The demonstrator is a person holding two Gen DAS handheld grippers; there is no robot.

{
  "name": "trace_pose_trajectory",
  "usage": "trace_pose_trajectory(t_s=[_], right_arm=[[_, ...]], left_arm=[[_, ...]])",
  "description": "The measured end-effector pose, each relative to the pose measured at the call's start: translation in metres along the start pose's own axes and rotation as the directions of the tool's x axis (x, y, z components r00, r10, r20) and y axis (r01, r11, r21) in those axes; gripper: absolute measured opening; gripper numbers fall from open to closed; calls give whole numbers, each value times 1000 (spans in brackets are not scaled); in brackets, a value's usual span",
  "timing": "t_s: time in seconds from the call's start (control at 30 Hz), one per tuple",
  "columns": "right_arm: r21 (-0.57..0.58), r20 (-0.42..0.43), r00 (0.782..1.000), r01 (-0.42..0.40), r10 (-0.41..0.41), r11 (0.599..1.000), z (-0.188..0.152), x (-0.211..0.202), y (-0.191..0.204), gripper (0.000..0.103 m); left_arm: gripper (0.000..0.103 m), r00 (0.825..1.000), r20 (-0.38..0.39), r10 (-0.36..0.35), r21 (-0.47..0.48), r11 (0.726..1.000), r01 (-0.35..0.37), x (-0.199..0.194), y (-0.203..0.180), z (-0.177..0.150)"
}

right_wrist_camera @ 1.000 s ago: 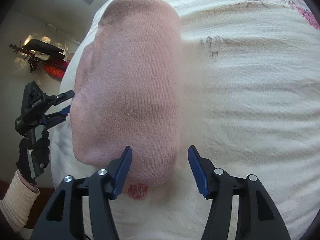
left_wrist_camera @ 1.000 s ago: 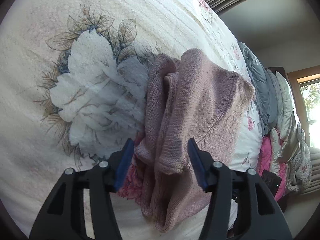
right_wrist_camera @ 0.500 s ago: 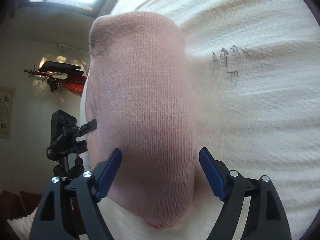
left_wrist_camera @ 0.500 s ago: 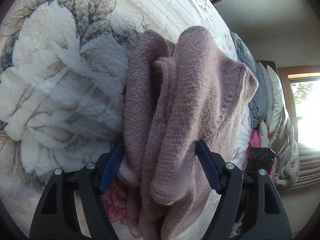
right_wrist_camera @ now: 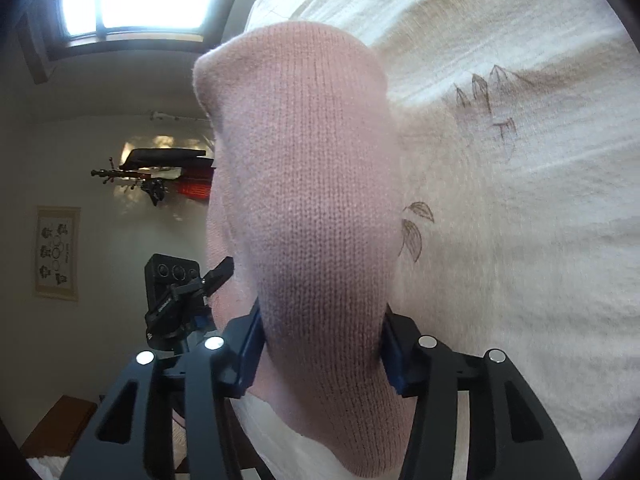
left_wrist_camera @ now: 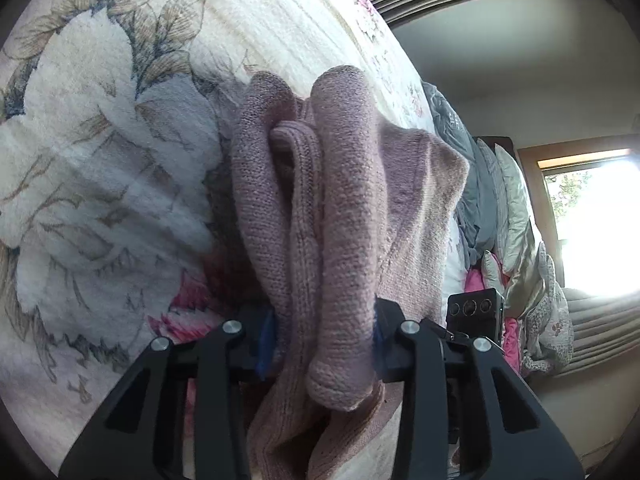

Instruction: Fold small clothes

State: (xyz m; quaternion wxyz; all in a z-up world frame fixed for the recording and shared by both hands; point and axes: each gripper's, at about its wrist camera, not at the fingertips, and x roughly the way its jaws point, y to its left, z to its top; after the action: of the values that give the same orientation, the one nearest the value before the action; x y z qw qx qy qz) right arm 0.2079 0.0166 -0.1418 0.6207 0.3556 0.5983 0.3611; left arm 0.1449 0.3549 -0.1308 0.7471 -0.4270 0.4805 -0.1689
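Pink knitted garment (left_wrist_camera: 344,216) is lying bunched in thick folds on the floral bedspread (left_wrist_camera: 100,184), and both tools are gripping it. Left gripper (left_wrist_camera: 324,332) is pinching the rolled folds between its blue pads, while right gripper (right_wrist_camera: 322,344) is clamping the smooth knit bulging ahead of its fingers.

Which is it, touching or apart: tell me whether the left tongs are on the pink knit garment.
Touching. The left wrist view shows the left tongs closed on bunched folds of the pink knit garment, with both blue pads pressed into the fabric.
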Motion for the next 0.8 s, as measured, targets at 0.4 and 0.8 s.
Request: trace_pose_trajectory(t_s=[0.4, 0.8], right_arm=[[-111, 51, 994, 99, -94, 989, -62, -153, 2, 49], [21, 24, 977, 210, -211, 977, -131, -189, -75, 49]], left_arm=[[34, 994, -77, -79, 40, 996, 82, 55, -86, -96], [42, 986, -127, 107, -105, 987, -121, 92, -44, -165]])
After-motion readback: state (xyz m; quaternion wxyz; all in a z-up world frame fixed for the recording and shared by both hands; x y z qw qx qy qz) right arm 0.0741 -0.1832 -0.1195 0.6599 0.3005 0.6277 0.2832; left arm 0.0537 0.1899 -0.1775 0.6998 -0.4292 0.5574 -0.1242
